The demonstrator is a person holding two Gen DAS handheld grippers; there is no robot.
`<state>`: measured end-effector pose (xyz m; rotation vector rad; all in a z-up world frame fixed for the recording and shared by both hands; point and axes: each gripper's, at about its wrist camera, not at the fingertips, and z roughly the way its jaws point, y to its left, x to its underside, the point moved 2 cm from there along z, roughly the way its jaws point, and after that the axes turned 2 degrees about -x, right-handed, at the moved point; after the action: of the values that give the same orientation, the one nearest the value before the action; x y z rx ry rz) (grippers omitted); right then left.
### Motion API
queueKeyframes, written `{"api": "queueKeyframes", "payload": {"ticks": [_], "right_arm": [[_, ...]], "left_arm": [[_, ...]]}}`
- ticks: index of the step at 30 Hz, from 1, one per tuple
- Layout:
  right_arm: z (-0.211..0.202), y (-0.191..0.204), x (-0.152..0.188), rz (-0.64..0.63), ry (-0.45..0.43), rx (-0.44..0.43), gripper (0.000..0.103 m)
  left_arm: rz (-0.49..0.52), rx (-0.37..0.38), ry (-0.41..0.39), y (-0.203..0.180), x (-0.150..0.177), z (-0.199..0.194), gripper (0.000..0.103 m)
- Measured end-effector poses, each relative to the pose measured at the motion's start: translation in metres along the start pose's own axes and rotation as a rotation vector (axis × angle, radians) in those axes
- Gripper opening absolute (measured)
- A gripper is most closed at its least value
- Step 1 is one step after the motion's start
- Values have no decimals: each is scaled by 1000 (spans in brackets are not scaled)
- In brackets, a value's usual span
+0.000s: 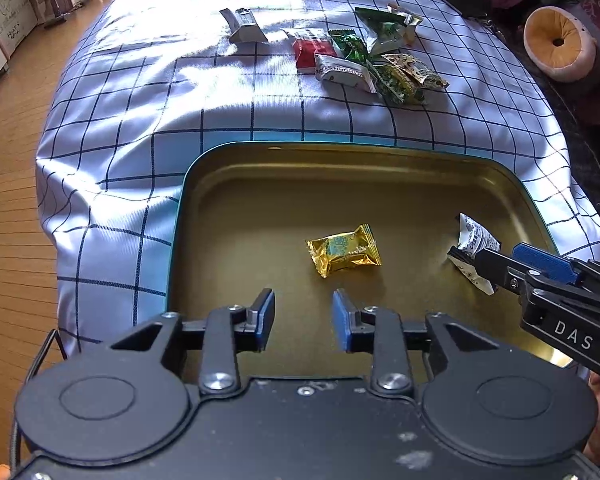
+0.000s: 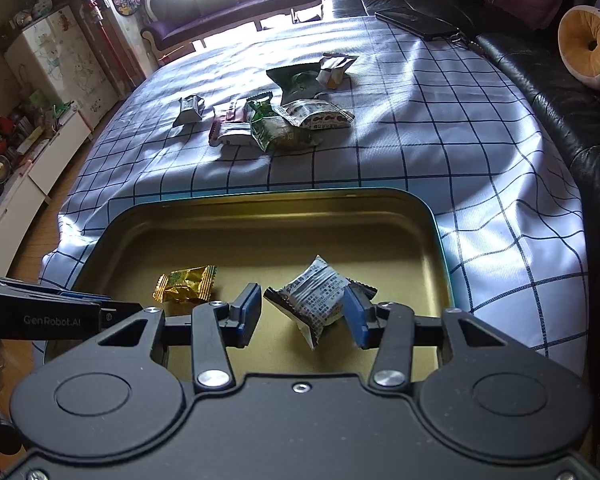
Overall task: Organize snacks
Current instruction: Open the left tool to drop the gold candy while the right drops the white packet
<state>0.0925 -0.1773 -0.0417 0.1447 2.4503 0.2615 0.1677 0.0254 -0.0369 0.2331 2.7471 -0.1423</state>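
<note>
Gold-lined tin tray [image 1: 220,200] sits at the near edge of the checked tablecloth [image 1: 140,120]. Left gripper [image 1: 303,318] hangs over the tray's near side, jaws parted, nothing between them; gold-wrapped candy [image 1: 343,250] lies just ahead on the tray floor, untouched. Right gripper [image 2: 300,314] at the tray's right side, jaws spread around a white printed packet [image 2: 314,296]; right pad touches it, left pad stands clear. Loose pile of snack packets [image 2: 276,120] lies mid-cloth, well apart from the tray
</note>
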Motion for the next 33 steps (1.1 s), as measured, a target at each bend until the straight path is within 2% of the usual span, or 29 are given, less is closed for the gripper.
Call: {"api": "queueKeyframes", "payload": {"ticks": [33], "right_arm": [[6, -2, 2, 13, 46, -3, 54]], "left_arm": [[-25, -8, 44, 2, -1, 11, 35]]}}
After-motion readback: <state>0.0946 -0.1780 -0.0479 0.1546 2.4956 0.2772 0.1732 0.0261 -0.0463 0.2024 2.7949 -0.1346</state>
